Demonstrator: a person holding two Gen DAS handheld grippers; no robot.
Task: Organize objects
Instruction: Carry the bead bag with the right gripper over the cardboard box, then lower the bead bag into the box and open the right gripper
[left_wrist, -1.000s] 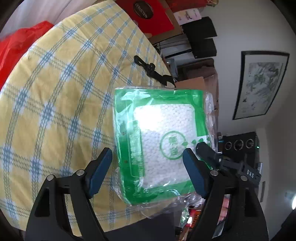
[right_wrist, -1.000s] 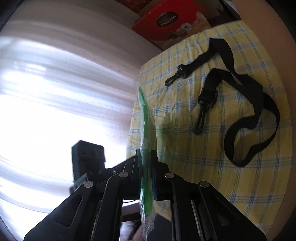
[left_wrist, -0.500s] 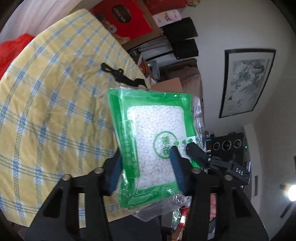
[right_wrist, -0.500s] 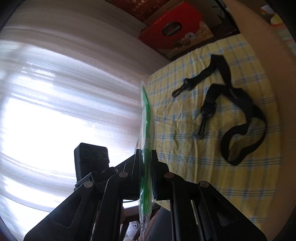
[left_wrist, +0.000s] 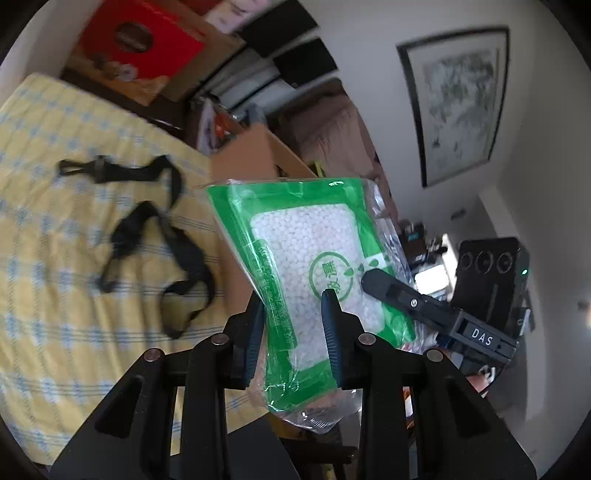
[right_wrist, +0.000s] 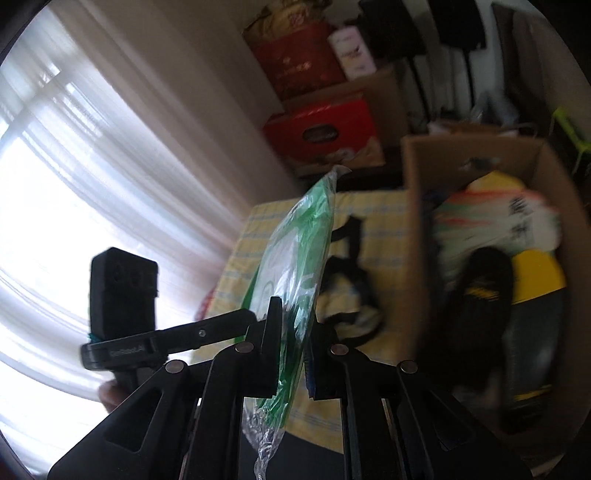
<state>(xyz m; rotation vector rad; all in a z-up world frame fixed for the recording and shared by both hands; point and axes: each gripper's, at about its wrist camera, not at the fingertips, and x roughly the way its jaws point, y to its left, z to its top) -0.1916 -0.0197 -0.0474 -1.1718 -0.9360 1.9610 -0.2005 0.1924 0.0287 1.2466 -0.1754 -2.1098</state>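
A green packet of white beads (left_wrist: 314, 251) hangs in the air above the table's near edge. My right gripper (right_wrist: 295, 321) is shut on it and sees it edge-on (right_wrist: 303, 243). In the left wrist view the right gripper (left_wrist: 364, 280) pinches the packet's right side. My left gripper (left_wrist: 291, 306) faces the packet's flat front. Its jaws are closing, with a strip of the packet showing in the gap between them, and I cannot see the pads pressing on it. A black strap (left_wrist: 173, 243) lies loose on the yellow checked tablecloth (left_wrist: 55, 277).
An open cardboard box (right_wrist: 413, 258) stands right of the table, with clothes and a dark item inside. Red gift boxes (right_wrist: 321, 125) are stacked at the back. A curtained window fills the left of the right wrist view. A framed picture (left_wrist: 458, 107) hangs on the wall.
Both grippers have risen with the packet, away from the tablecloth. The left jaws have narrowed from wide open to a small gap. The cardboard box has come into the right wrist view.
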